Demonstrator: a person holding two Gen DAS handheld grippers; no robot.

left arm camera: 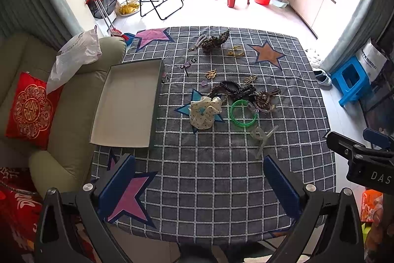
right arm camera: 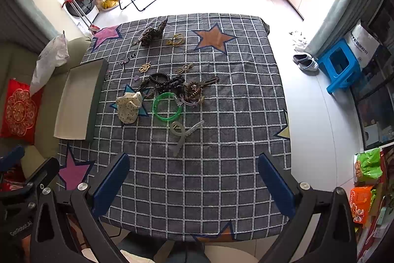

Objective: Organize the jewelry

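both jaws wide apart, nothing held | I'd drop right gripper (right arm camera: 192, 179) straight over clear hair clip (right arm camera: 183, 134) | 1 item, then box (left arm camera: 128, 100)

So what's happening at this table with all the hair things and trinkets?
A person holds a hand-held gripper in each hand, the left hand-held gripper and right hand-held gripper, both open and hovering above the checked tablecloth, holding nothing. The jewelry is unsorted: a green bangle, a polka-dot scrunchie and a tangle of dark bands lie mid-table. The white box at the table's left edge is empty.
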